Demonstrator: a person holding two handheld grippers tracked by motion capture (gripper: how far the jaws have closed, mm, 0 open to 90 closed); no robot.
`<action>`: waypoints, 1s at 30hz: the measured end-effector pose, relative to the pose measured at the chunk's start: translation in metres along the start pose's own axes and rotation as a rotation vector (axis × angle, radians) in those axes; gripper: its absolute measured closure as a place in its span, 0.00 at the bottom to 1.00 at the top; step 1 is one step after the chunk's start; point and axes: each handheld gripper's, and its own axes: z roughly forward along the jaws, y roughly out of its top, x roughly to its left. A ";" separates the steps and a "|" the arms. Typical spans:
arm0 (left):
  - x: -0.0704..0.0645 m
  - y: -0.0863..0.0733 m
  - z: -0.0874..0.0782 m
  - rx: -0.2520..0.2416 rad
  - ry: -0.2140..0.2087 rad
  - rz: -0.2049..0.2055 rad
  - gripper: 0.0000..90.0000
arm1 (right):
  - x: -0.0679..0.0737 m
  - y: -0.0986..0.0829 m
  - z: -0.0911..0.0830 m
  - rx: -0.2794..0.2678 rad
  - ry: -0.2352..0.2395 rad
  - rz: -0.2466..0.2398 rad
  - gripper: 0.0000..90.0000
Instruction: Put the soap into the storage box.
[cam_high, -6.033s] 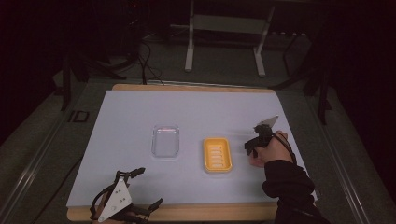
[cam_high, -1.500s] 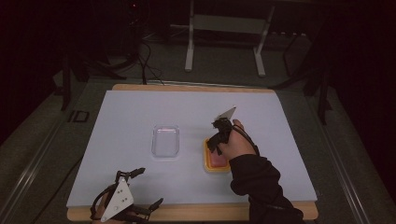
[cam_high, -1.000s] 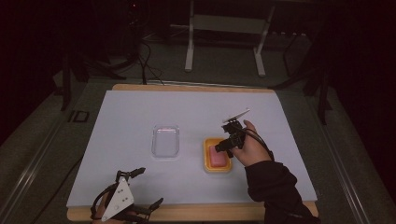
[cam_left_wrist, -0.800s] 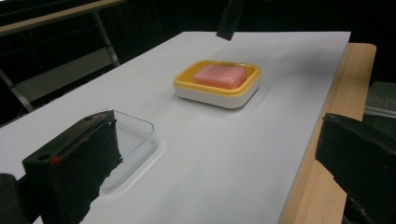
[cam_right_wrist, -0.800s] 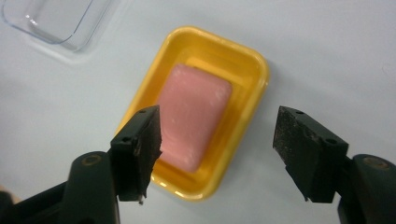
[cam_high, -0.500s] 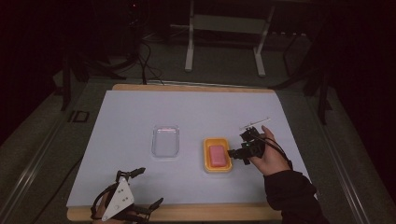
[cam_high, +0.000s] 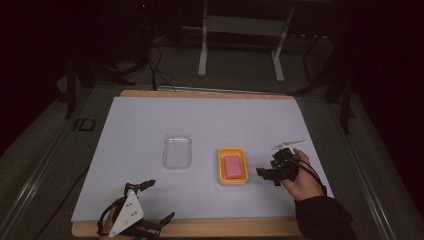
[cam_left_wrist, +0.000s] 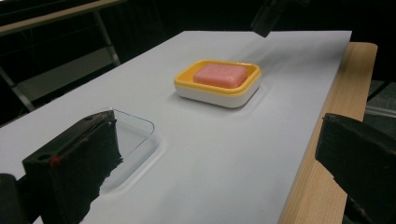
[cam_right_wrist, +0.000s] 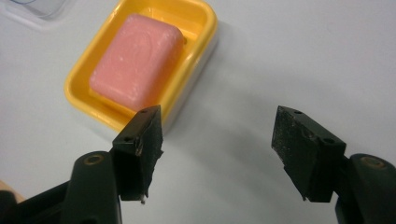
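Observation:
A pink soap bar (cam_high: 233, 166) lies flat in a yellow soap dish (cam_high: 220, 172) with a white base, at the middle of the white mat. My right gripper (cam_high: 267, 174) hovers just right of the dish, open and holding nothing. In the right gripper view the soap (cam_right_wrist: 135, 65) and the dish (cam_right_wrist: 201, 28) sit ahead of the left jaw of the gripper (cam_right_wrist: 217, 140). My left gripper (cam_high: 157, 201) rests open at the mat's front left edge. In its view, the gripper (cam_left_wrist: 219, 158) looks toward the soap (cam_left_wrist: 219, 74) and the dish (cam_left_wrist: 187, 86).
A clear shallow plastic tray (cam_high: 177, 151) lies left of the dish, also visible as the tray (cam_left_wrist: 135, 135) by the left jaw. The white mat (cam_high: 250, 120) covers a wooden tabletop (cam_high: 225, 227). Table legs and cables stand on the dark floor beyond.
The dish was empty six seconds ago and now holds the pink soap. My right gripper came over the dish, then drew back to the right with its jaws open. The left gripper stayed still.

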 end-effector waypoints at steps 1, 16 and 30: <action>0.000 0.000 0.000 0.001 0.000 0.000 0.00 | -0.001 -0.003 -0.001 -0.003 -0.001 0.005 0.37; 0.000 0.000 0.000 0.002 0.002 0.001 0.00 | -0.011 -0.040 -0.006 -0.063 -0.032 -0.007 0.32; 0.000 0.000 0.000 0.002 0.002 0.005 0.00 | -0.013 -0.067 -0.008 -0.143 -0.044 -0.002 0.20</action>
